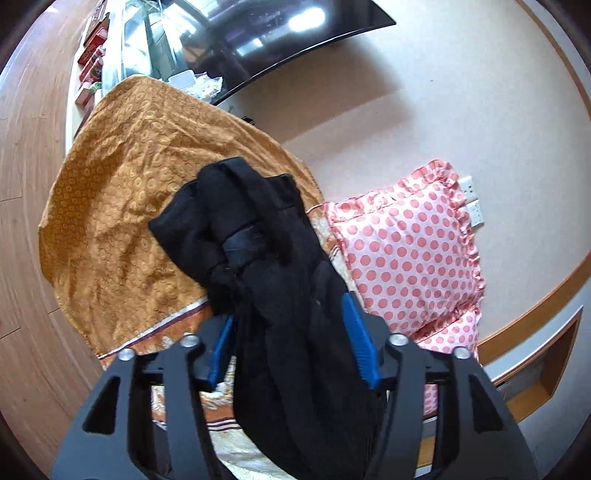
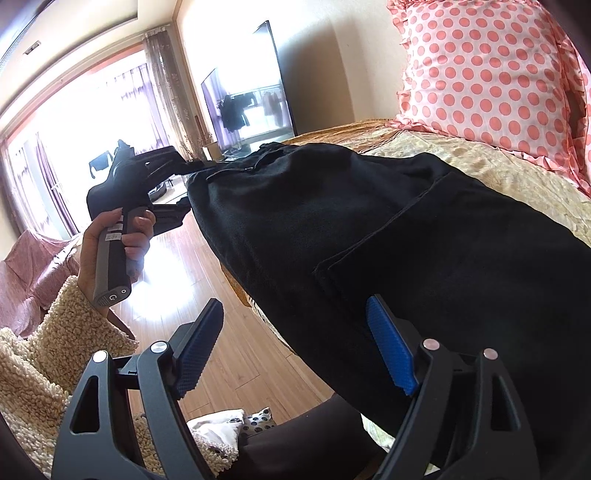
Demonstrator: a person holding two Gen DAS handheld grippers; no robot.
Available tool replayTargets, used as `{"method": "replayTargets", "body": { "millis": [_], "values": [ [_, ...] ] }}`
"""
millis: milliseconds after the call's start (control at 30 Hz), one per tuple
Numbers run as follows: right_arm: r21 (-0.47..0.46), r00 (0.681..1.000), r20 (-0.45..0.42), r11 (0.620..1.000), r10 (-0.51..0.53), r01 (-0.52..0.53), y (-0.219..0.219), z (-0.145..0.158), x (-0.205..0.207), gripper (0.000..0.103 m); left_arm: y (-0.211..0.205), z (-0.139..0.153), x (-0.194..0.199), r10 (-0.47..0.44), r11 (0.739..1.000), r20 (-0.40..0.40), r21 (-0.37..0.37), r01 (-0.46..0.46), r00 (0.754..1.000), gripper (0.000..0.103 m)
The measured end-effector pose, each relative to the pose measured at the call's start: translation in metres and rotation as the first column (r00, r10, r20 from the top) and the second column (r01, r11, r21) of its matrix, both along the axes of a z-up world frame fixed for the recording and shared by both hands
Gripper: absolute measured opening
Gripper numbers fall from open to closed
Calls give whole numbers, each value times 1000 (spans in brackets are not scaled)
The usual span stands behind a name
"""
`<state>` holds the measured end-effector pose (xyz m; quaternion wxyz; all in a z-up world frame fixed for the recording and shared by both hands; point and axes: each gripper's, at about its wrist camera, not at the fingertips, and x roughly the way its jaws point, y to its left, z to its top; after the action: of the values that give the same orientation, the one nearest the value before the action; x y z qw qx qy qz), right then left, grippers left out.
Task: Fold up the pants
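Note:
The black pants (image 1: 258,240) hang bunched between the blue pads of my left gripper (image 1: 290,314), which is shut on a thick fold of them above the bed. In the right wrist view the pants (image 2: 369,229) stretch from the left gripper (image 2: 177,184), held up at the far left by a hand, across the bed toward me. My right gripper (image 2: 295,325) is open; its right pad (image 2: 391,354) lies against the pants, its left pad (image 2: 199,347) stands free over the floor.
The bed has an orange patterned cover (image 1: 122,206) and a beige patterned spread (image 2: 498,166). Pink polka-dot pillows (image 1: 406,251) lie against the wall, also in the right wrist view (image 2: 487,74). A dark TV (image 1: 266,33) hangs on the wall. Wooden floor (image 2: 207,269) lies beside the bed.

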<state>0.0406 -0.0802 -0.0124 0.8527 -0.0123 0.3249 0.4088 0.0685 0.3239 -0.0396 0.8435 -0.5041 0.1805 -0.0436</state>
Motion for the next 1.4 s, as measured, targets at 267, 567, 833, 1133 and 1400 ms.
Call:
{"method": "replayTargets", "body": {
  "millis": [267,567,833,1133,1400],
  "values": [
    [5,1000,2,1000,6,-6,-2,0,-1,81,-14,11,11,-50,992,-9,112,51,999,92],
    [14,1000,9,1000,11,-11,-2,-1,0,81,2,2,7,-38,998,-70,39,41,997,54],
    [43,1000,-7,999,1,0,-7,0,2,81,1,6,-7,20,993,-96,118,-9,995,13],
    [141,997,0,987,-77,76,-46,12,-5,81,-70,91,-7,-71,903,32,426,50,997,11],
    [195,969,31,953,-244,233,-111,22,-21,81,-192,147,6,-381,798,104,539,270,919,11]
  ]
}}
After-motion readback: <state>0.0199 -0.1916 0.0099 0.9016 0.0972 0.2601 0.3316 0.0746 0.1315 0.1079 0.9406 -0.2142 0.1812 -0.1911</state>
